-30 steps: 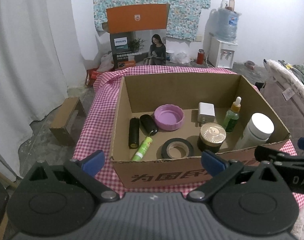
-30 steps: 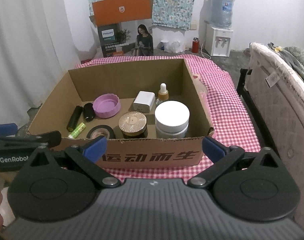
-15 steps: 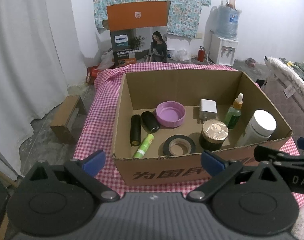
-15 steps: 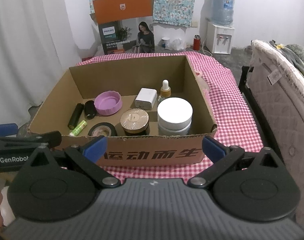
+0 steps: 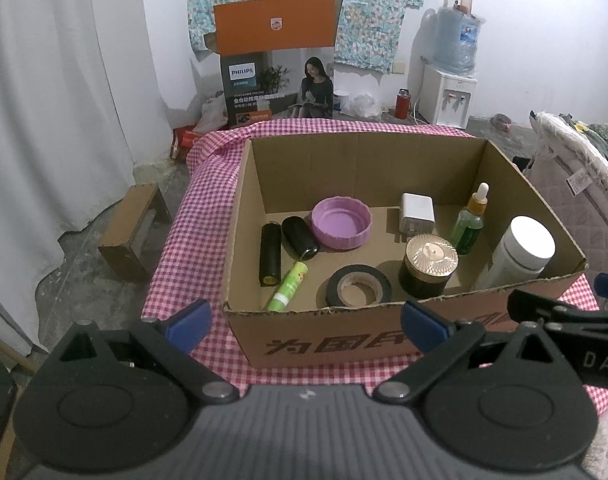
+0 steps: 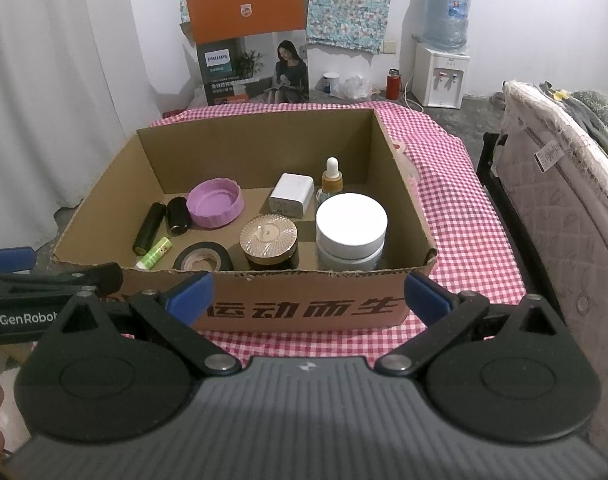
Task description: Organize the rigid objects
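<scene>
An open cardboard box (image 5: 344,340) (image 6: 304,312) stands on a red checked cloth. It holds a purple lid (image 5: 341,222) (image 6: 215,202), a black tape roll (image 5: 358,286) (image 6: 202,256), a gold-topped jar (image 5: 430,264) (image 6: 268,240), a white jar (image 5: 522,252) (image 6: 351,230), a dropper bottle (image 5: 470,222) (image 6: 331,180), a white charger (image 5: 417,213) (image 6: 291,196), two black cylinders (image 5: 271,254) and a green tube (image 5: 287,286). My left gripper (image 5: 304,322) and right gripper (image 6: 308,298) are open and empty, just in front of the box's near wall.
An orange Philips carton (image 5: 275,60) stands behind the table. A water dispenser (image 5: 450,92) is at the back right. A mattress (image 6: 564,168) lies right of the table. A small cardboard stool (image 5: 133,232) sits on the floor at left.
Both grippers have drawn back and up a little from the box. Nothing in the box has moved.
</scene>
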Available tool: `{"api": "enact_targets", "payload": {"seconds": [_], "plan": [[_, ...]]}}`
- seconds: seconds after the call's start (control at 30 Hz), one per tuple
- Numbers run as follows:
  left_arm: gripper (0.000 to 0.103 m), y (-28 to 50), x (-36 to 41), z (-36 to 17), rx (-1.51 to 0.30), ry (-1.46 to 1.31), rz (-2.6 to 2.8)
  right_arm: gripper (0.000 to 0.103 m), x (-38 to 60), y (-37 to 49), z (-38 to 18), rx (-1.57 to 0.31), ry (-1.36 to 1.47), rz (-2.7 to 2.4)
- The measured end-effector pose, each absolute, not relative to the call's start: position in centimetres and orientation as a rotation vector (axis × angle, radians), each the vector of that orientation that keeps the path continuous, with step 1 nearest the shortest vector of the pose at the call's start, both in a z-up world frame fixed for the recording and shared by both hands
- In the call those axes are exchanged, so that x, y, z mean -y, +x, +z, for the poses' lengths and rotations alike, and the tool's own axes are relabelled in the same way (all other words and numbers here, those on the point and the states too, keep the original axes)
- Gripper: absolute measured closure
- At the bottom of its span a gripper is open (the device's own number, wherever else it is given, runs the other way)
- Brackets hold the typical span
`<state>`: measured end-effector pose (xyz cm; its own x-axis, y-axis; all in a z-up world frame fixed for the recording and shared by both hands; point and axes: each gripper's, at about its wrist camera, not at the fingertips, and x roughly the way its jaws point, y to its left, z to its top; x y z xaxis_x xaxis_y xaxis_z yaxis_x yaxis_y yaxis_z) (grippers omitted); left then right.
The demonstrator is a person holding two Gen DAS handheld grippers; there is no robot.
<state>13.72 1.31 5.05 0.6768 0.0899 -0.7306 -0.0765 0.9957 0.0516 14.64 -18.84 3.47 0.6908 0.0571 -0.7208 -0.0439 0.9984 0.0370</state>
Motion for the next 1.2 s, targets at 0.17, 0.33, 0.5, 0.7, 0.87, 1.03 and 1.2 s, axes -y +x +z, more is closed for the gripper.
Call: {"api": "enact_targets", "payload": {"seconds": [0.17, 0.33, 0.5, 0.7, 0.87, 1.03, 1.2], "plan": [[0.002, 13.72, -1.37, 5.03, -0.822, 0.017, 0.093, 0.001, 18.86, 14.66, 3.45, -0.805, 0.015, 0.057], [0.002, 13.63, -1.36, 4.94, -0.821, 0.016, 0.093, 0.001, 19.19, 14.67, 3.24, -0.803, 0.013, 0.057], [0.002, 13.64, -1.37, 4.97, -0.82, 0.016, 0.093, 0.001, 19.03, 14.69, 3.29, -0.803, 0.012, 0.058], [0.002, 13.62, -1.43, 5.0, -0.82, 0.015, 0.092, 0.001, 19.17, 14.71, 3.3, -0.802, 0.01, 0.059], [0.002, 13.61, -1.47, 5.01, -0.82, 0.014, 0.092, 0.001, 19.15, 14.72, 3.3, -0.801, 0.009, 0.059], [0.002, 13.58, -1.46, 5.0, -0.82, 0.013, 0.093, 0.001, 19.12, 14.74, 3.3, -0.802, 0.009, 0.059], [0.002, 13.6, -1.5, 5.02, -0.82, 0.013, 0.093, 0.001, 19.18, 14.73, 3.34, -0.802, 0.009, 0.06]]}}
